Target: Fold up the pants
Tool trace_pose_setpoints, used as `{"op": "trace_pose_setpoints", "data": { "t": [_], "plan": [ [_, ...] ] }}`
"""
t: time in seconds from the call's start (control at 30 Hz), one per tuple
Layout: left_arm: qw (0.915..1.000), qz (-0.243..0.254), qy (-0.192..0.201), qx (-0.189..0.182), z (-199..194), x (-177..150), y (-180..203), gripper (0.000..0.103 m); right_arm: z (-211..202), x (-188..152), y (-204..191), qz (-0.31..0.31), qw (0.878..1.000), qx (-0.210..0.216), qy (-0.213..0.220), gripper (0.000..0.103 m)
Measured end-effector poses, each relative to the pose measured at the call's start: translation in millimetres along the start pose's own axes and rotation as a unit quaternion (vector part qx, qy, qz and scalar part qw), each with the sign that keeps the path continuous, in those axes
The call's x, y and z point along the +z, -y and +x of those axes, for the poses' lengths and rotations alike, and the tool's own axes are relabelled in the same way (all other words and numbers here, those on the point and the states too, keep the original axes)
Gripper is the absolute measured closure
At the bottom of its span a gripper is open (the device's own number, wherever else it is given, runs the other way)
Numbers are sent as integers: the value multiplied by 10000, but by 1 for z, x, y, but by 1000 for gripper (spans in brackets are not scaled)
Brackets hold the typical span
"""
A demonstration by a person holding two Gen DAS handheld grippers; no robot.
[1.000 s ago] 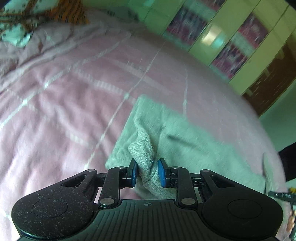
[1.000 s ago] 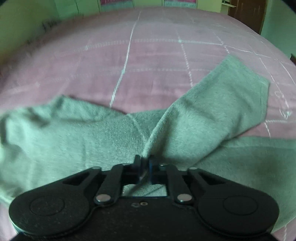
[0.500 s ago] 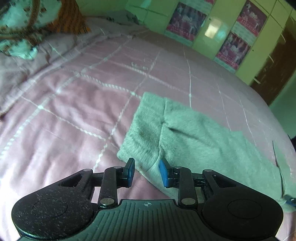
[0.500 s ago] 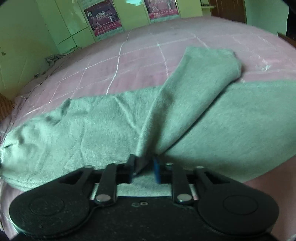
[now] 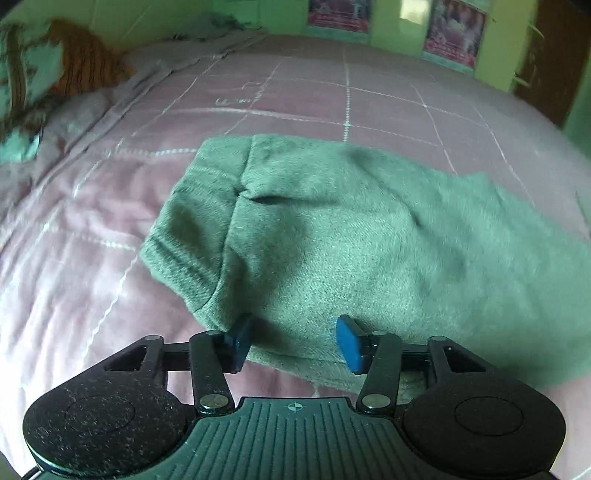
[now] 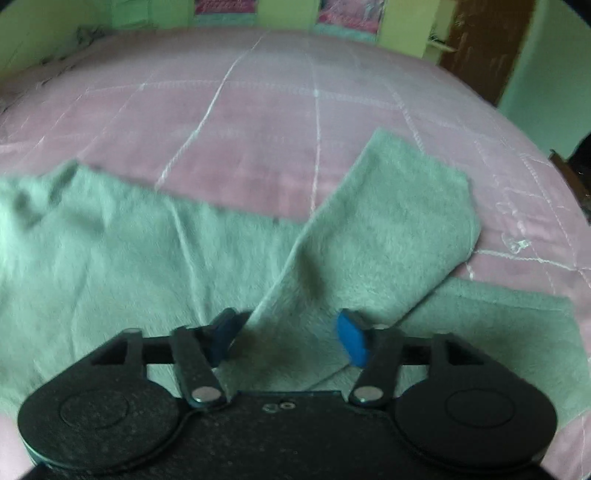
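Observation:
Grey-green fleece pants lie on a pink quilted bed. In the left wrist view the ribbed waistband is at the left and the cloth runs off to the right. My left gripper is open over the near edge of the pants, holding nothing. In the right wrist view the pants spread across the frame, with one leg end folded over at an angle. My right gripper is open just above the cloth, holding nothing.
The pink bedspread with white grid stitching extends far beyond the pants. Patterned pillows sit at the far left. Green wardrobe doors with posters and a brown door stand behind the bed.
Both grippers were shut on folds of the pants a second ago. They have opened wide and let go, and the cloth now lies flat on the bed.

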State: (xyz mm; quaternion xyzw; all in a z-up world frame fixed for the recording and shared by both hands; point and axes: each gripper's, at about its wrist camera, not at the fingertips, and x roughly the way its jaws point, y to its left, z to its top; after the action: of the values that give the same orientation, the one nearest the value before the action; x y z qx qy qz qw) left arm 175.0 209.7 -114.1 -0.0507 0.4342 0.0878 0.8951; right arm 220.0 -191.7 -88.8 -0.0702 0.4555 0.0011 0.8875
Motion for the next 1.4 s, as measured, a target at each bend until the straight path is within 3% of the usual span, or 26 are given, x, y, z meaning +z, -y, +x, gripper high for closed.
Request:
{"op": "trace_pose_setpoints", "data": {
  "t": [0.1, 0.2, 0.33, 0.43, 0.5, 0.73, 0.83, 0.87, 0.9, 0.97, 1.07, 1.13, 1.17, 1.2, 1.23, 1.3, 1.4],
  "plan": [
    [10000, -56, -16, -53, 0, 1, -4, 53, -17, -14, 22, 286, 9989, 347, 124, 99],
    [9999, -103, -43, -113, -1, 2, -6, 53, -47, -39, 34, 395, 9977, 415, 357, 98],
    [9999, -60, -79, -57, 2, 4, -1, 53, -39, -79, 46, 593, 9972, 430, 143, 96],
    [10000, -46, -74, -24, 3, 3, 0, 53, -51, -78, 44, 427, 9977, 301, 434, 72],
    [10000, -57, -70, -23, 4, 3, 0, 53, -62, -73, 42, 209, 9971, 162, 716, 50],
    [9999, -57, -115, -24, 4, 4, -1, 53, -53, -34, 35, -569, 9935, -6, 990, 50],
    [9999, -60, -134, -39, 5, 5, -1, 53, -30, -20, 39, -864, 9945, -153, 567, 51],
    [9999, -56, -133, -45, 5, 5, -1, 53, -25, -20, 44, -896, 9950, -155, 405, 58],
    [9999, -56, -128, -55, 5, 5, -1, 53, -23, -22, 50, -894, 9954, -116, 335, 95],
    [9999, -70, -118, -69, 5, 4, -2, 53, -27, -31, 70, -568, 9979, 267, 153, 100],
    [9998, -151, -124, -98, 5, 4, -3, 53, -48, -58, 102, 133, 9984, 540, 112, 99],
    [9997, -178, -125, -109, 5, 4, -3, 53, -47, -76, 111, 328, 9972, 664, -93, 97],
    [9997, -182, -129, -112, 5, 4, -4, 53, -48, -78, 111, 296, 9974, 650, -80, 88],
    [9997, -168, -128, -113, 5, 4, -4, 53, -54, -76, 110, 240, 9980, 578, 58, 76],
    [9997, -152, -125, -111, 5, 4, -3, 53, -63, -71, 107, 176, 9980, 503, 335, 73],
    [9997, -150, -126, -115, 6, 4, -3, 52, -75, -60, 102, 19, 9959, 531, 734, 55],
    [9997, -149, -137, -109, 6, 4, -3, 52, -63, -36, 78, -824, 9934, 310, 741, 56]
  ]
}}
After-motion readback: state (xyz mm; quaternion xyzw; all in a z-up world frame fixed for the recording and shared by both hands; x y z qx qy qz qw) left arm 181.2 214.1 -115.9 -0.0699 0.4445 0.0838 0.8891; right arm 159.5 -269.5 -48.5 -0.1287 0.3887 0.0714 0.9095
